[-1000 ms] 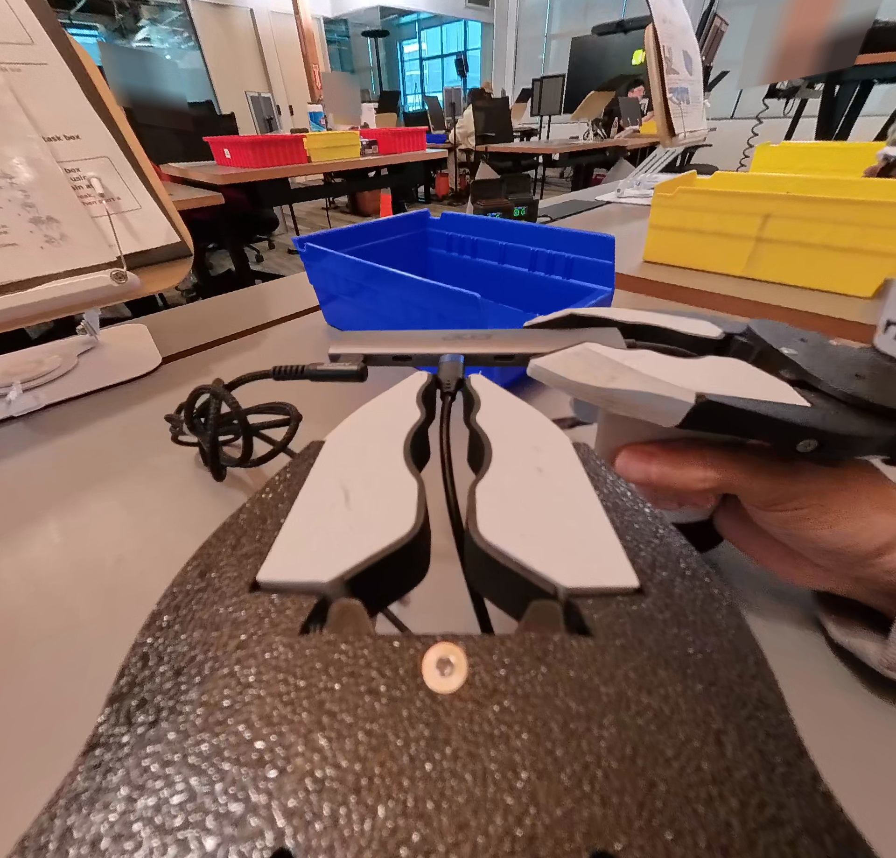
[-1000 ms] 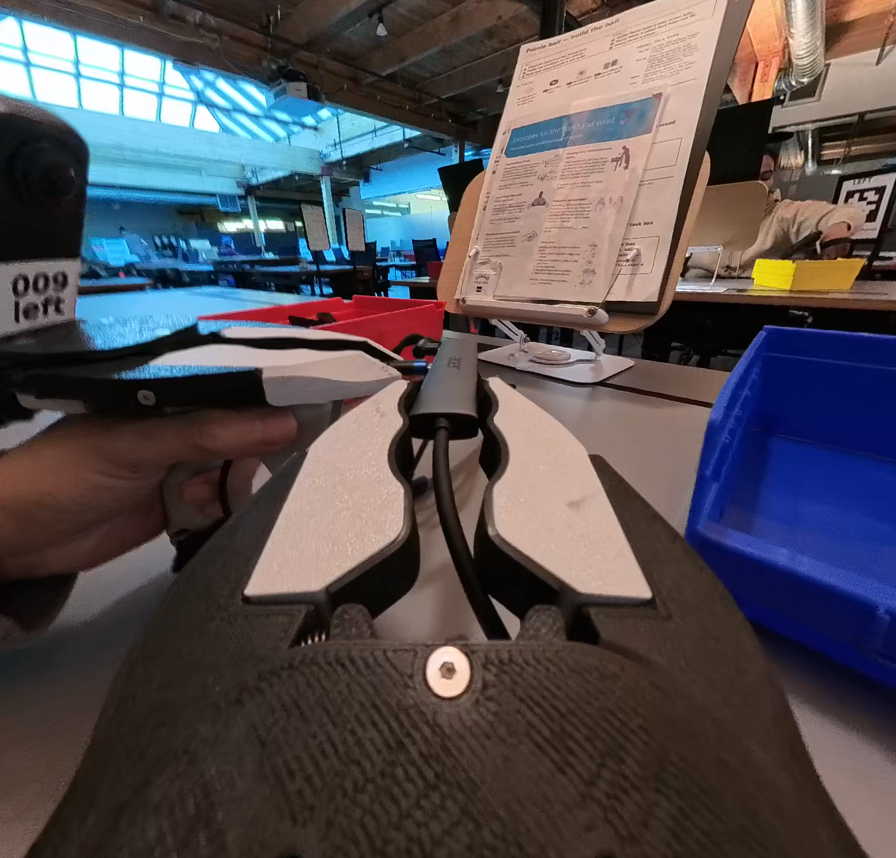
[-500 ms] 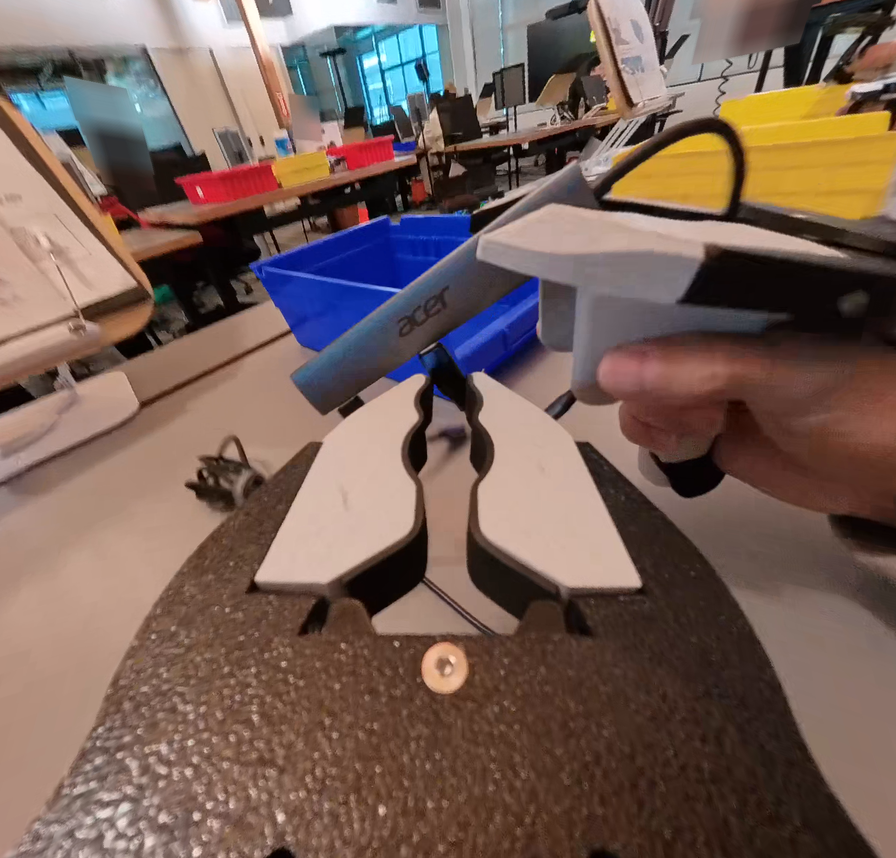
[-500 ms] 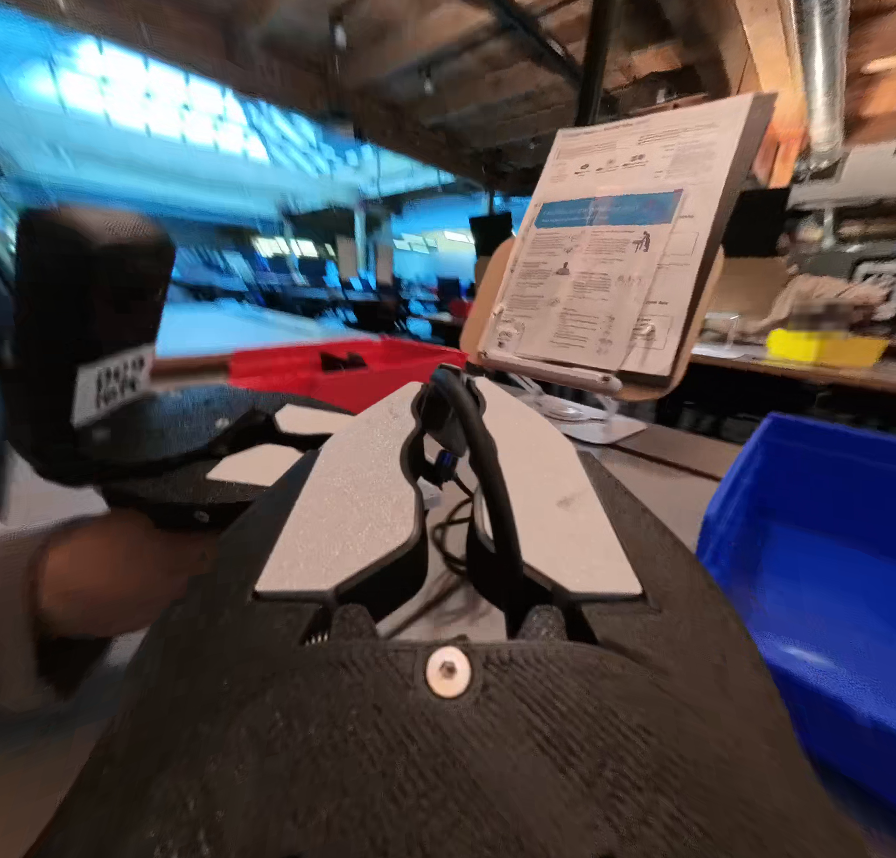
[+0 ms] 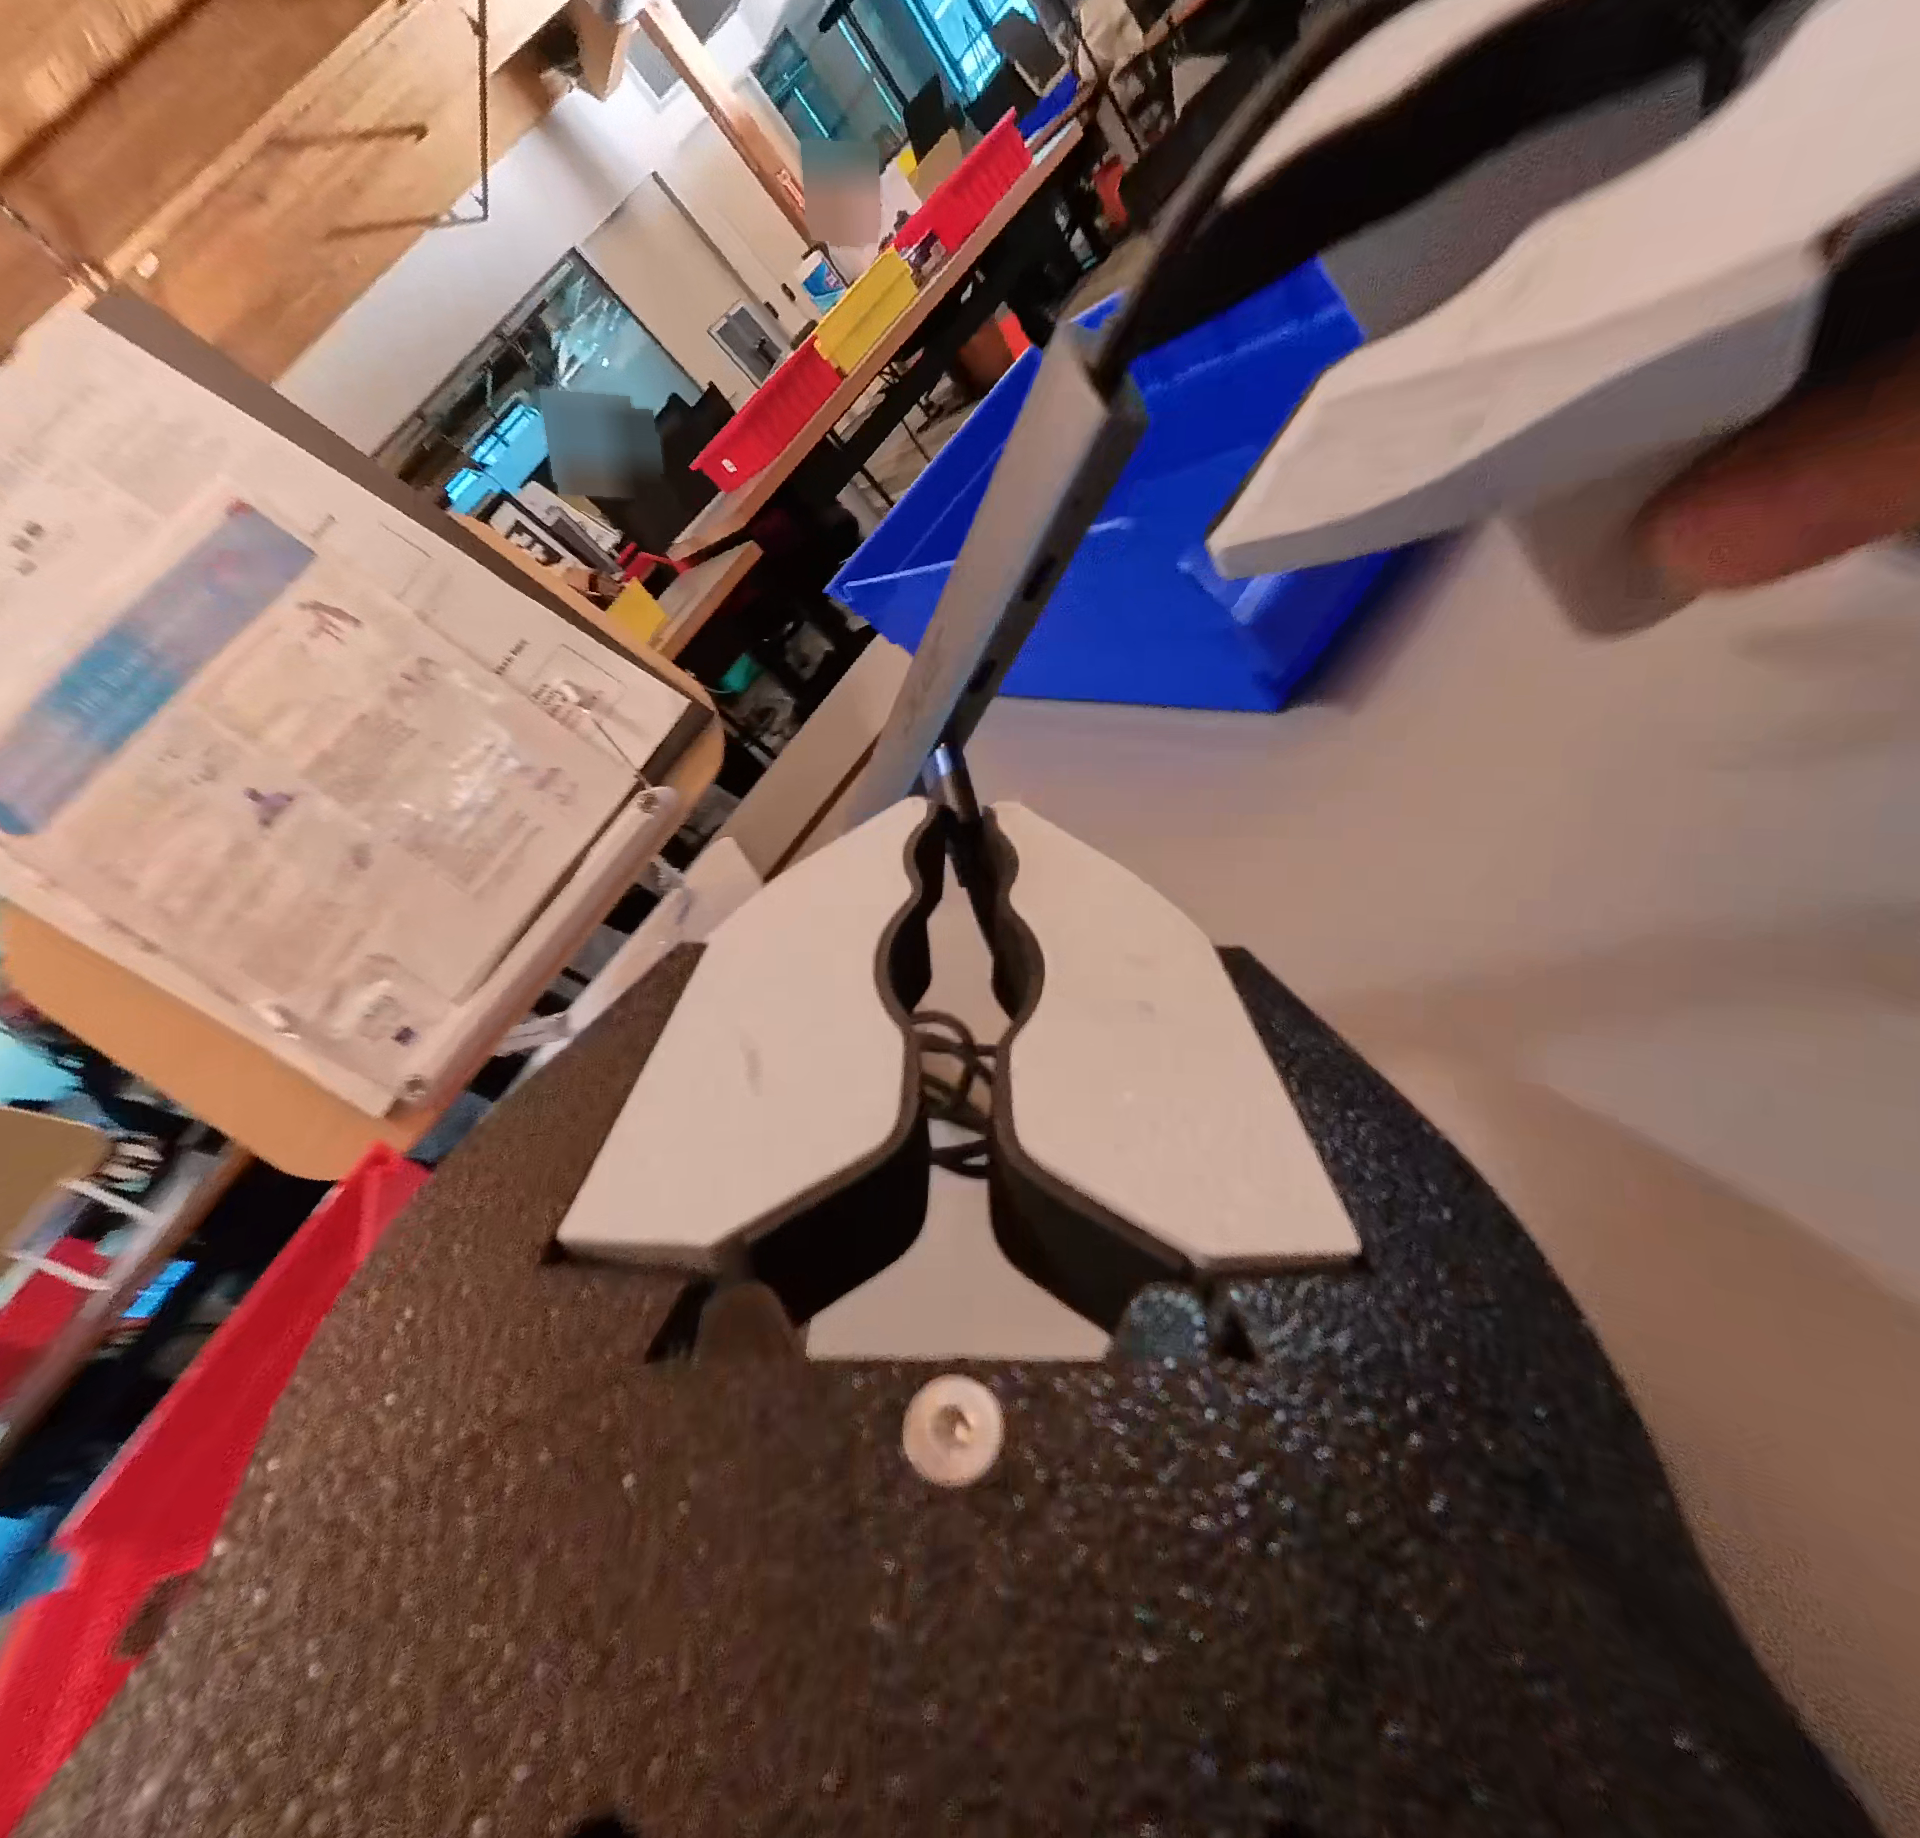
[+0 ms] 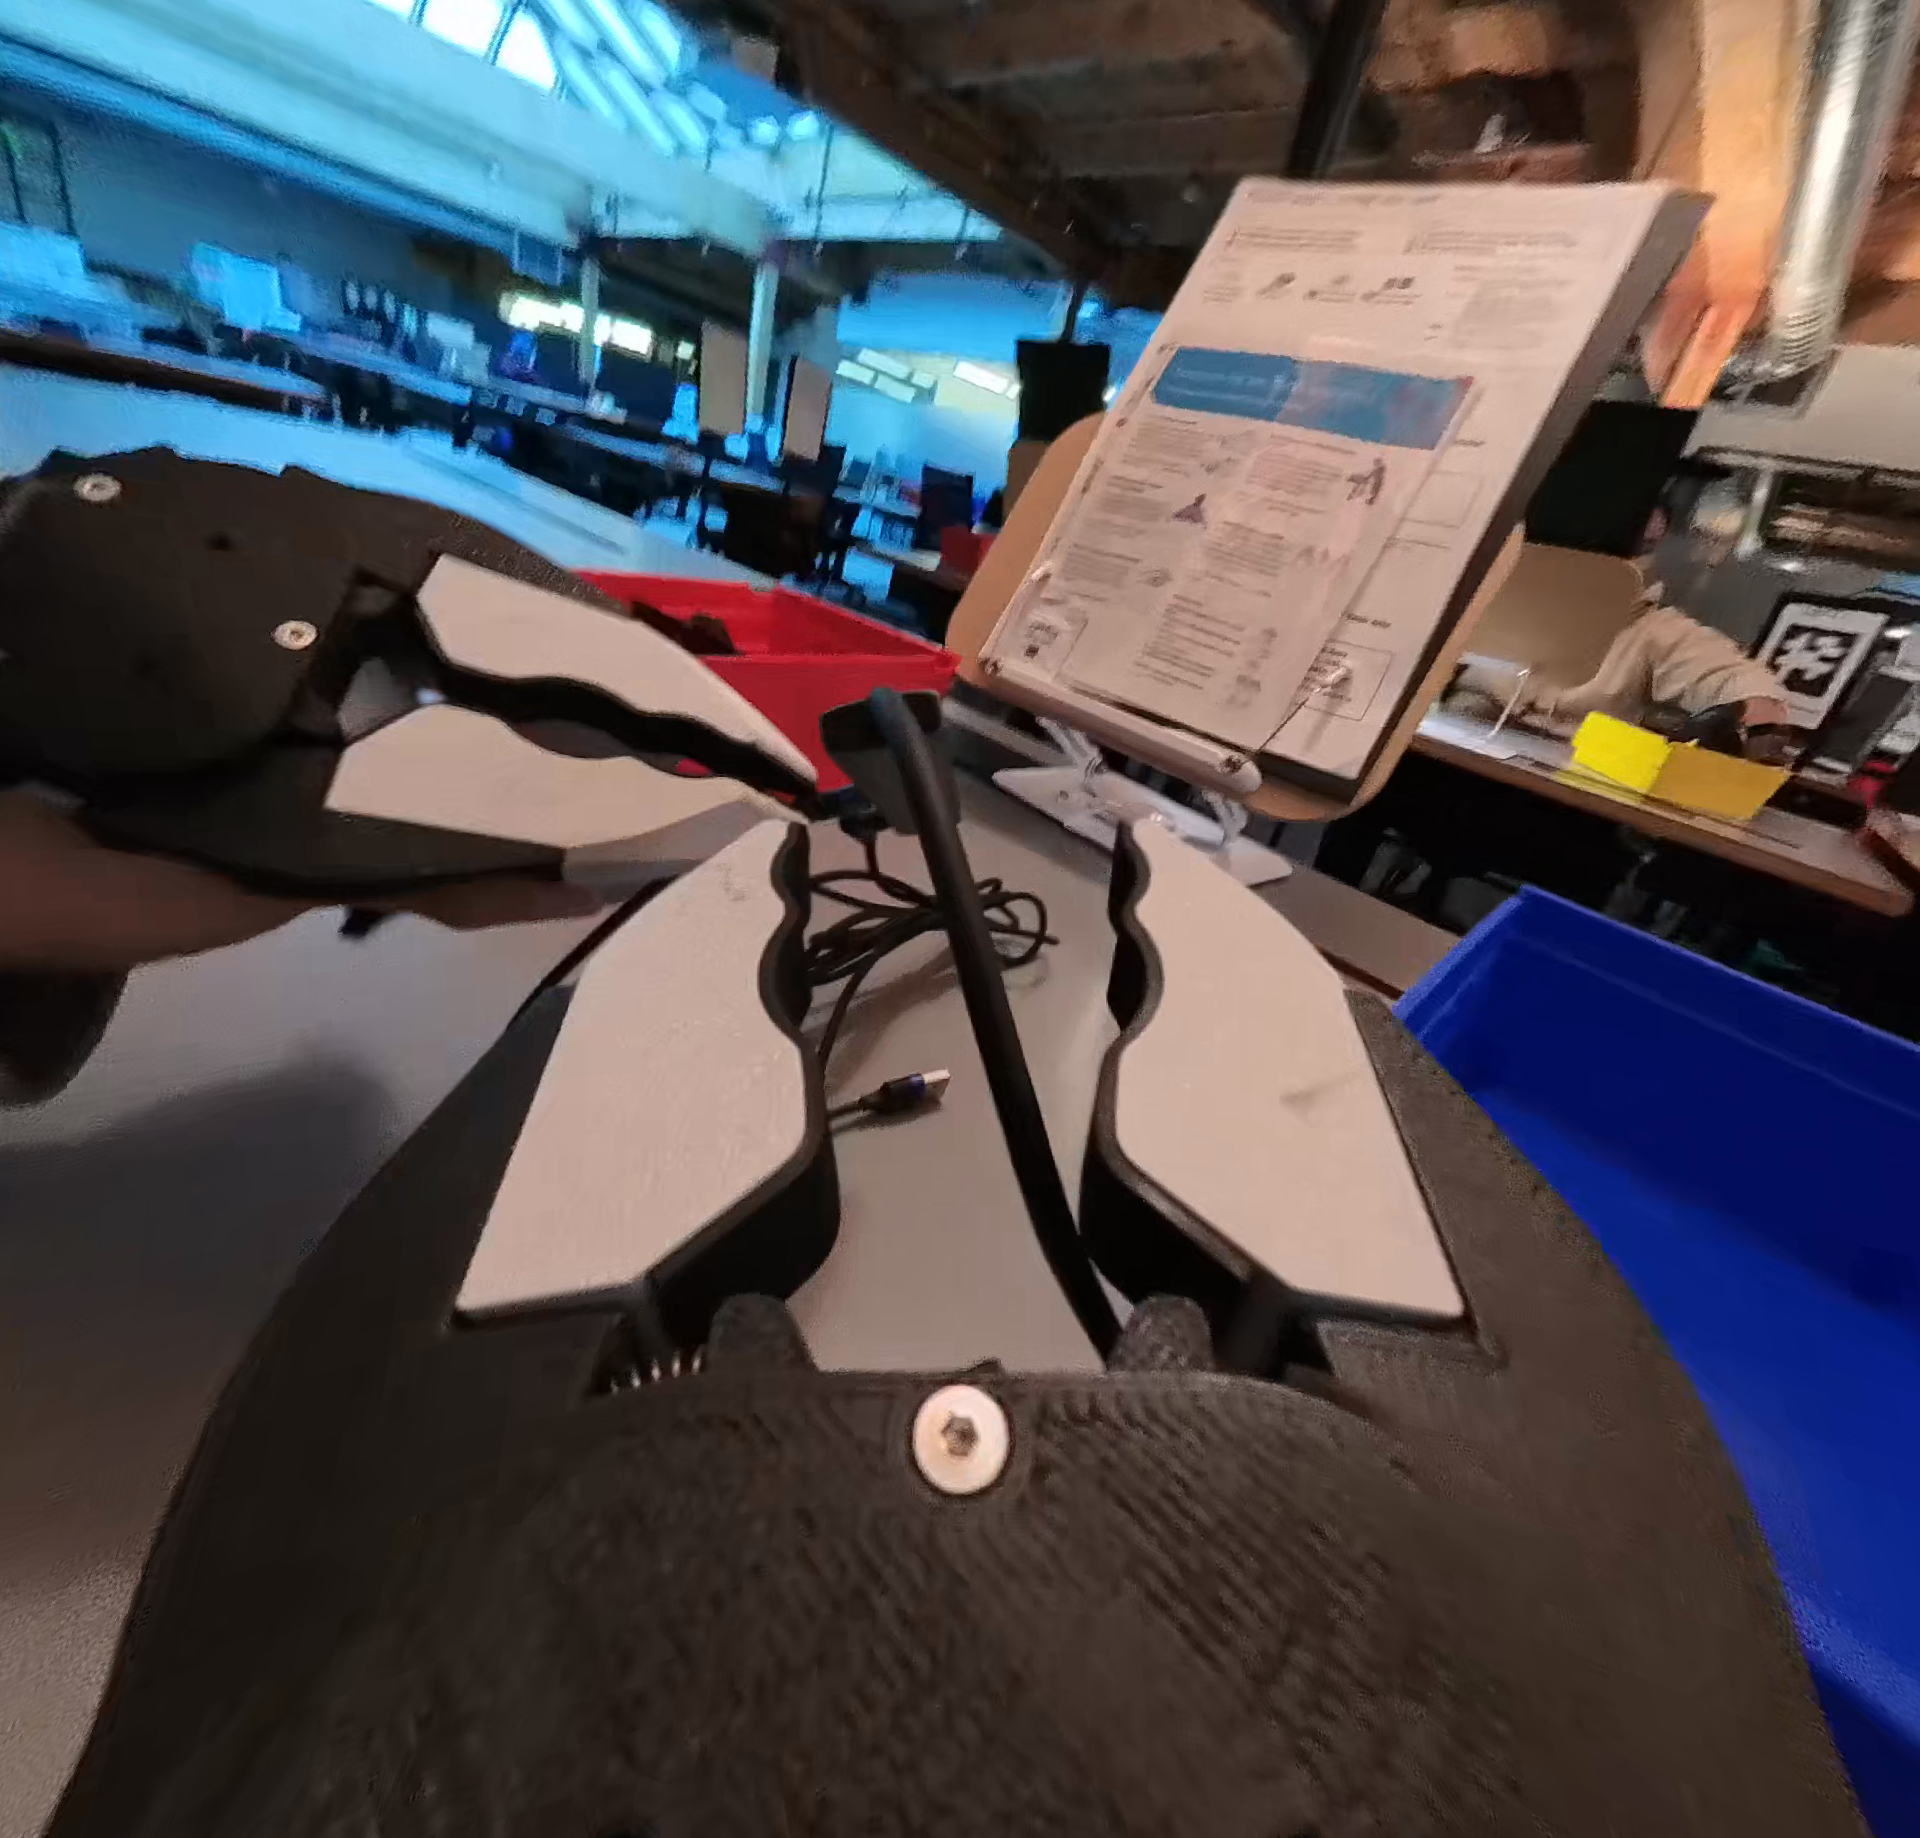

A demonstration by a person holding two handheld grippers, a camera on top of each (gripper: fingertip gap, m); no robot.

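In the left wrist view my left gripper (image 5: 961, 822) is shut on the small plug of a thin black cable (image 5: 951, 1061). The plug sits in a grey hub (image 5: 997, 562), which stands tilted up above the fingertips. My right gripper (image 6: 961, 832) is open. The hub's thick black cable (image 6: 977, 1009) runs loosely between its fingers, and the hub's end (image 6: 873, 749) is just beyond them. The thin cable's coil (image 6: 914, 915) and its free plug (image 6: 904, 1092) lie on the table below. The left gripper (image 6: 582, 728) also shows at left in the right wrist view.
A blue bin (image 6: 1662, 1165) stands to the right of the grippers and shows behind the hub in the left wrist view (image 5: 1143, 593). A red bin (image 6: 810, 645) and a document stand (image 6: 1299, 541) are at the far side of the grey table (image 6: 260, 1061). Across from one pair of fingers to the other is roughly 7 cm.
My right gripper has opened and let go of the hub's end. My left gripper has rolled and lifted, so the hub has swung from level to nearly upright.
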